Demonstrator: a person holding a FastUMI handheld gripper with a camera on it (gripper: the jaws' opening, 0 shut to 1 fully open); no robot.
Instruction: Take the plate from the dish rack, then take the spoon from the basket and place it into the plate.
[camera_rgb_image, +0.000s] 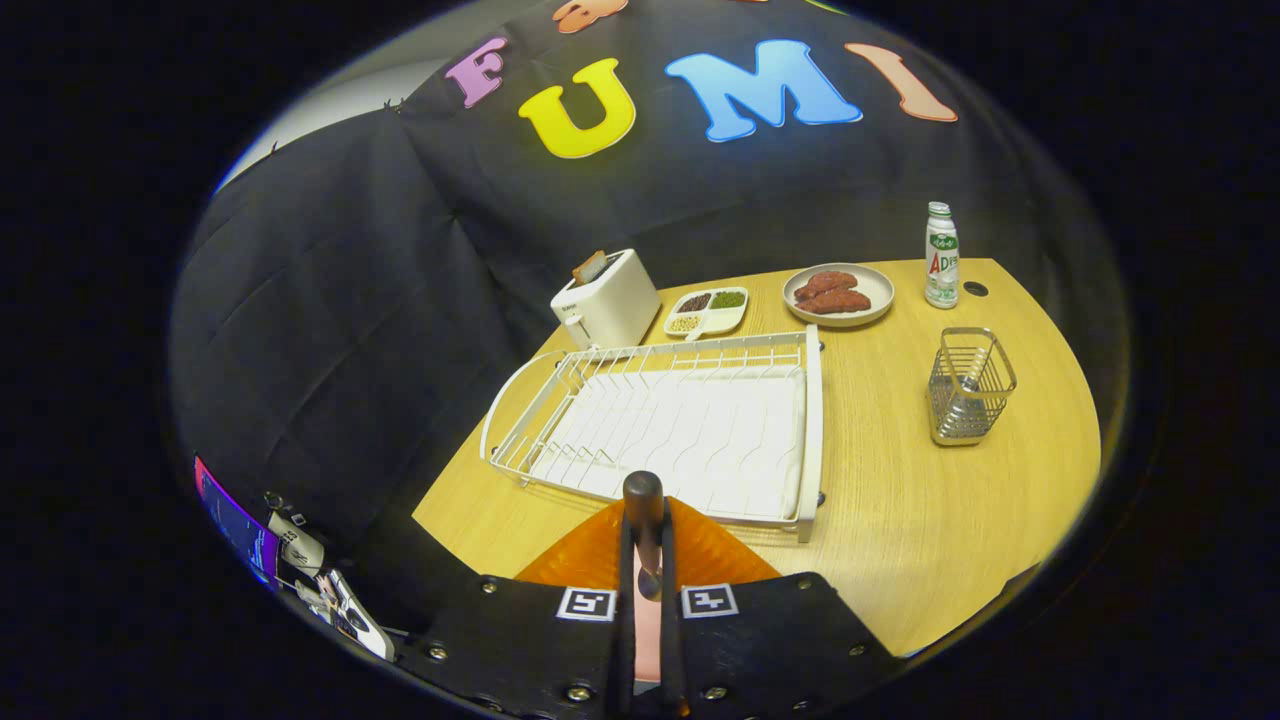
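- Gripper view: gripper (645, 500) hanging over the near edge of the worktop (900, 510), fingers drawn close together with only a thin slot between them.
- In that slot, a slim pink strip and a small shiny rounded shape. Possibly the spoon, held low so it can go down flat, but too small and too hidden to tell; cannot tell either whether both fingers press on it.
- Orange plate (590, 560) lying flat directly beneath the fingers at the near edge, just in front of the dish rack (812, 430) and clear of its wires. Judged set there as a close, open landing spot for the spoon.
- Dish rack slots holding nothing, so step 1 looks done.
- Wire basket (968, 390) upright toward the right edge, well apart from the plate. A pale slanted streak inside might be a handle; not sure.
- Along the far edge: toaster (610, 300) with a slice standing in it, a 3-part dish (708, 312) of grains beside it, a round dish (870, 300) with reddish food, then a bottle (941, 255) at the far right corner.
- Nothing between the fingers and the plate; open worktop between plate and basket, the rack's near right corner being the only thing to skirt.
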